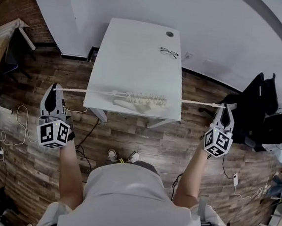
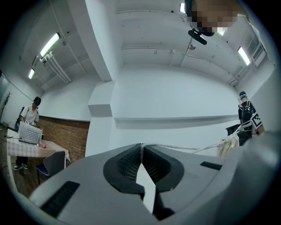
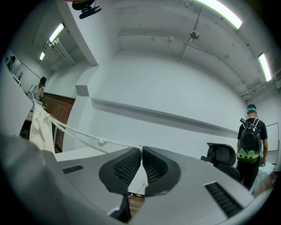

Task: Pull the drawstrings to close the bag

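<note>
A cream drawstring bag hangs bunched up over the front edge of the white table, its mouth gathered tight. One drawstring runs taut out to the left, and my left gripper is shut on its end. The other drawstring stretches right into my right gripper, also shut on it. In the left gripper view the cord leaves the shut left gripper toward the bag. In the right gripper view a knotted cord runs from the shut right gripper to the bag.
A pair of glasses and a small round fitting are on the table's far right part. A black office chair stands right of my right gripper. Cables lie on the wooden floor. Other people stand in the room.
</note>
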`<state>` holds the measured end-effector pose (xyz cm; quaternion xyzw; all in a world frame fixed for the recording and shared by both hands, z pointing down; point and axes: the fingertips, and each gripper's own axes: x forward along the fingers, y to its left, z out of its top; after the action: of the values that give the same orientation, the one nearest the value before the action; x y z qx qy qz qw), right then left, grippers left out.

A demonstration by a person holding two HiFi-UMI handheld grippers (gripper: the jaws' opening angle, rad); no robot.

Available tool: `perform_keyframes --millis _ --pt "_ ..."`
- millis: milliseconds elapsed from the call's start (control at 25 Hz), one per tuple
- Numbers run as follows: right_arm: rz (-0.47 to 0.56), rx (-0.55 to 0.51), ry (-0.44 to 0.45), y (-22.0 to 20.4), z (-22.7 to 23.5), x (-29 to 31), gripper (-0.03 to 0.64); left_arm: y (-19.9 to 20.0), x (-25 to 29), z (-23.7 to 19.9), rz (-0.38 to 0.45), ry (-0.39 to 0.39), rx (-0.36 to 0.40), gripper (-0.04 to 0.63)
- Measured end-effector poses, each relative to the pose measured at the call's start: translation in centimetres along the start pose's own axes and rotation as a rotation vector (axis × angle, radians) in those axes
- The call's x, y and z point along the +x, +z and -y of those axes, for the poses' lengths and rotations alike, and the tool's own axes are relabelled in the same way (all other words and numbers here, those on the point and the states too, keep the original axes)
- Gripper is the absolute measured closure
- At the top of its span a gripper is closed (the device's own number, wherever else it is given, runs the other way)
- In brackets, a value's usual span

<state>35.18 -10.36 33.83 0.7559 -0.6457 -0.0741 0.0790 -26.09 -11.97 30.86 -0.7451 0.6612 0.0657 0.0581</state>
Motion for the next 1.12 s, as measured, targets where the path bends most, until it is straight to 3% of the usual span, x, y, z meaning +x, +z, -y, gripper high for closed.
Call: perform_keyframes --millis 1120 --pt "0.010 0.025 0.020 0.1 -1.1 5.3 0.574 -1.3 4.2 -1.6 0.001 0.009 -0.022 0.577"
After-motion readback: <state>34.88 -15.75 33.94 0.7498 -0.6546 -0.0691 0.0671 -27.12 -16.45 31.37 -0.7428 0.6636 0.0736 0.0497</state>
